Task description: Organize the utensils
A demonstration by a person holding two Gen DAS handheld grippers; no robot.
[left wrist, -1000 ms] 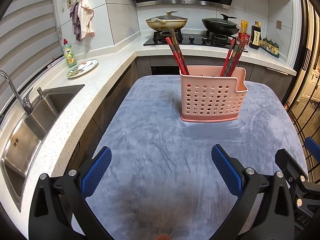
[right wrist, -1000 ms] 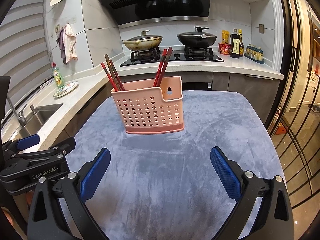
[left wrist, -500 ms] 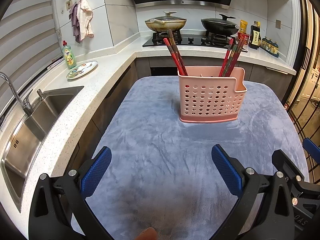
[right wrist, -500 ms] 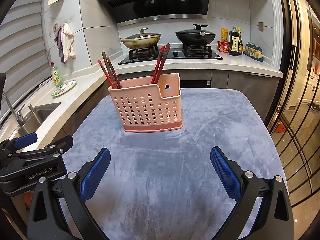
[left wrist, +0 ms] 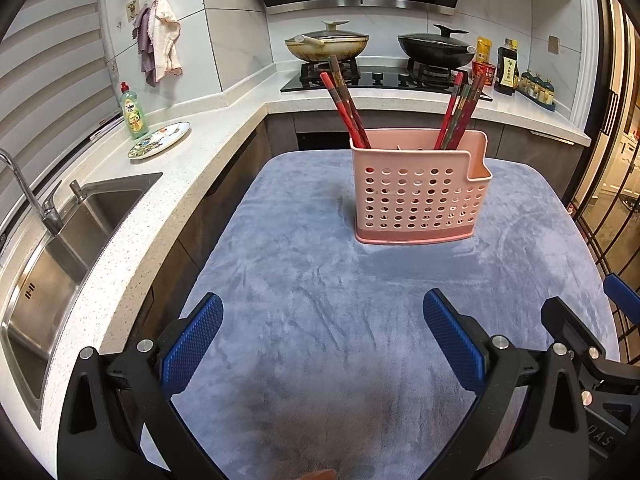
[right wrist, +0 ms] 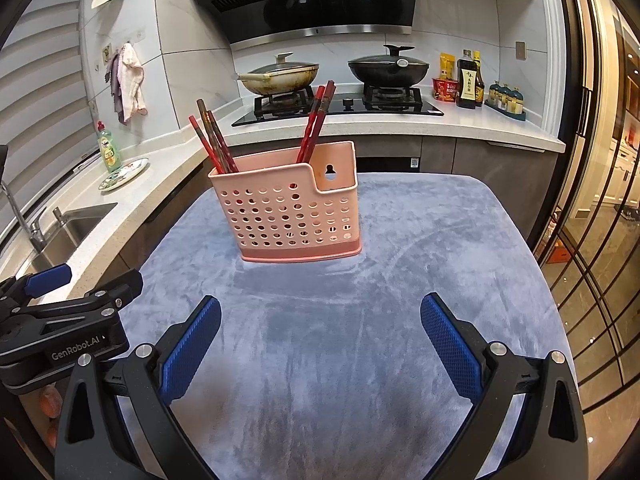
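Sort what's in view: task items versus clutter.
Job: pink utensil basket; left chopstick bunch; right chopstick bunch.

Lying about: dish soap bottle; painted plate; two woks; sauce bottles; hanging cloths.

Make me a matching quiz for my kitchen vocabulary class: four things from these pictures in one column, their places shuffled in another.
Things:
1. chopsticks
2. soap bottle
3. black pot
4. towel

Places:
A. hanging on the wall
B. in the pink basket
C. on the stove
D. beside the painted plate on the counter

Pairs: 1-B, 2-D, 3-C, 4-A
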